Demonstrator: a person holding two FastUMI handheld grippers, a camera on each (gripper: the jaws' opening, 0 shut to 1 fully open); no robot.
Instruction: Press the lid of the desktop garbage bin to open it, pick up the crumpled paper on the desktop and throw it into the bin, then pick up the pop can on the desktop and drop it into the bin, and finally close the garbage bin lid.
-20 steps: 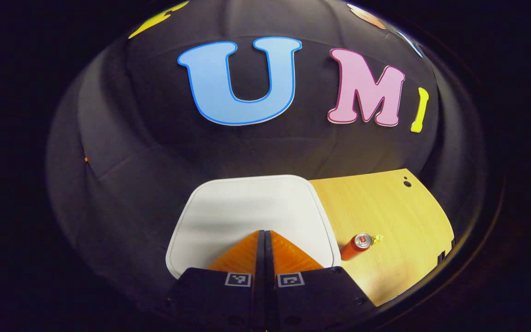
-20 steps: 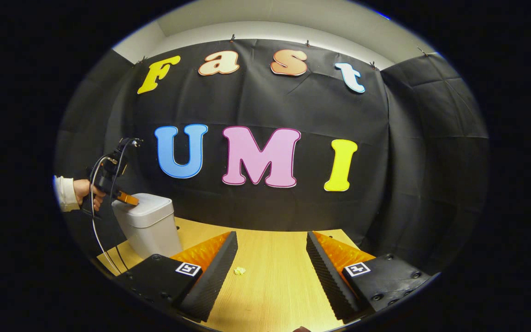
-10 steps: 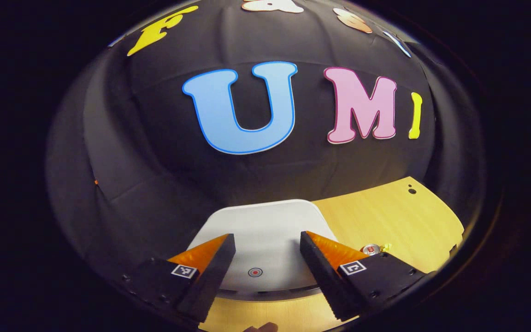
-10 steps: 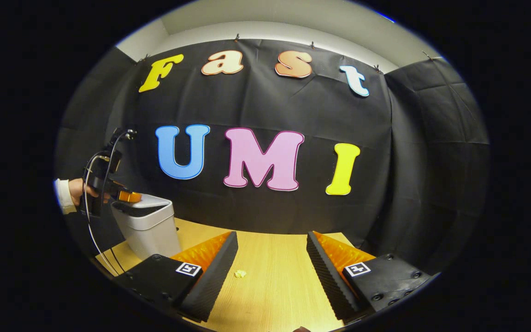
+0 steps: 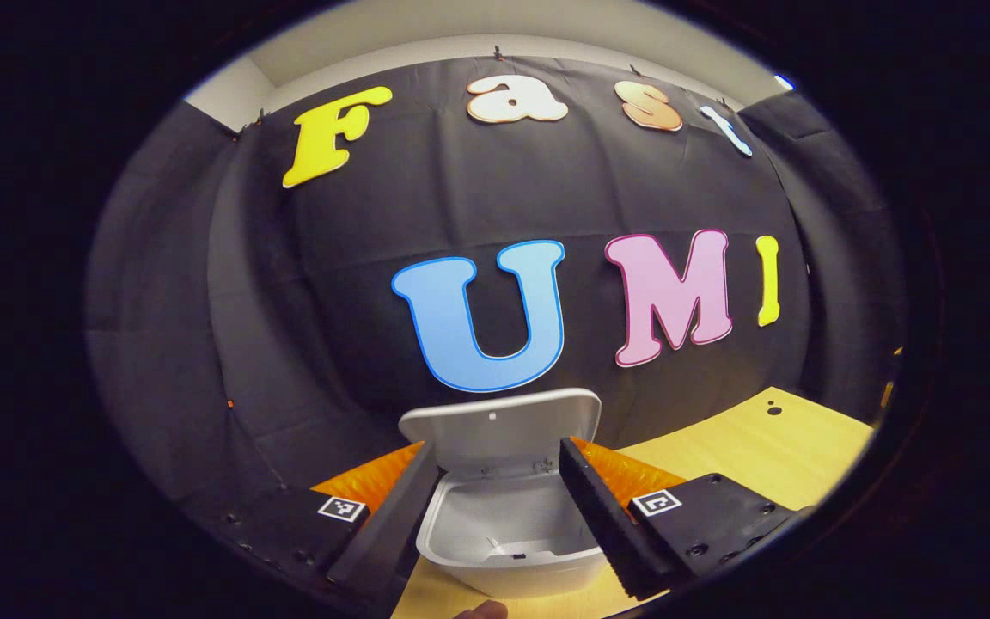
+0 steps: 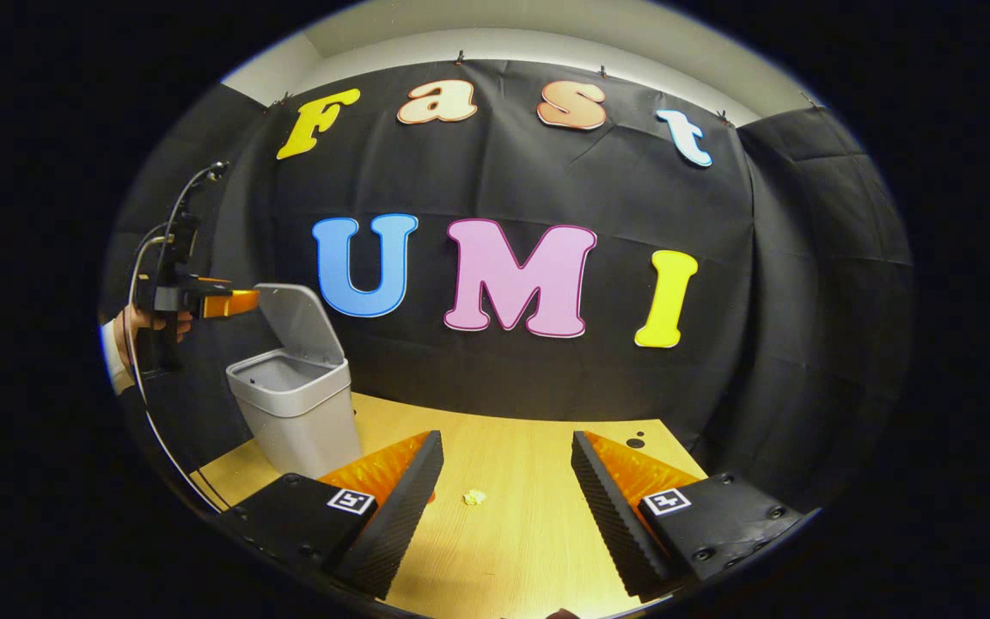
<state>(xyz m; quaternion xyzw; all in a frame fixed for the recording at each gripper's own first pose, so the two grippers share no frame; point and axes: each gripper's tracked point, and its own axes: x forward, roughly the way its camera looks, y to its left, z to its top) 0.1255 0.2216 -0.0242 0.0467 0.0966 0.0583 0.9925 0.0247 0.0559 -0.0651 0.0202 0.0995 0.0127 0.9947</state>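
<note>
Standing open on the far left of the wooden desktop (image 6: 529, 533), the pale grey garbage bin (image 6: 306, 425) has its lid (image 6: 302, 322) tilted up and back, so the mouth is clear for dropping. Above it, the left gripper (image 5: 495, 507) hangs with jaws wide and empty, held by a hand (image 6: 147, 320). Nearer, the right gripper (image 6: 508, 499) waits low, jaws wide, framing the small yellowish crumpled paper (image 6: 474, 497), probably the next pickup.

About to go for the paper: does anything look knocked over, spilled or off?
Nothing stands out. The bin stands upright with its lid raised, and the crumpled paper lies on the desktop ahead of the open right gripper.
</note>
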